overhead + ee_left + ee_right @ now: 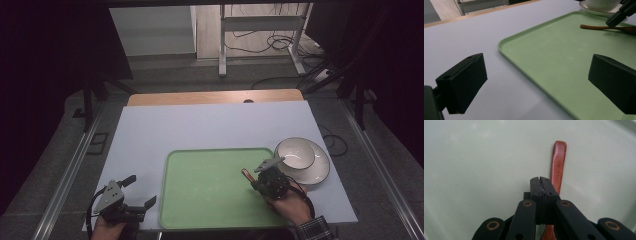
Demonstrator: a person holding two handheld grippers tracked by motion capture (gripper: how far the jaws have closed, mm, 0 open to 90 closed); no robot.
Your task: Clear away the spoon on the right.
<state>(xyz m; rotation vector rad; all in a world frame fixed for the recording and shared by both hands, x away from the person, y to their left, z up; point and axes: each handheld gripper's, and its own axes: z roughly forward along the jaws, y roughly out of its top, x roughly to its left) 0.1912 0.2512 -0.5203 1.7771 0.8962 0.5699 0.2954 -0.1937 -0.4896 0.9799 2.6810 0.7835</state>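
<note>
- The right gripper (541, 180) is over the right part of the green tray (190, 210), held in the person's right hand (292, 206) (a checked sleeve shows at the wrist).
- Its jaws are fully together, pad against pad, with no gap between them in the right gripper view.
- The wooden spoon (557, 167) lies flat on the tray, just beside and under those closed jaws; its handle runs on past the tips. Nothing sits between the pads, so the spoon is not gripped; I cannot tell whether the jaws touch it.
- In the left gripper view the spoon (604, 27) lies near the far right of the tray (544, 65), with the right gripper's dark tip just above it.
- The left gripper (134, 192) is at the near left corner of the table (210, 125), off the tray, in the left hand (107, 227). Its jaws stand wide apart and hold nothing.
- A white bowl (295, 152) sits on a plate (320, 172) on the table, just off the tray's far right corner.
</note>
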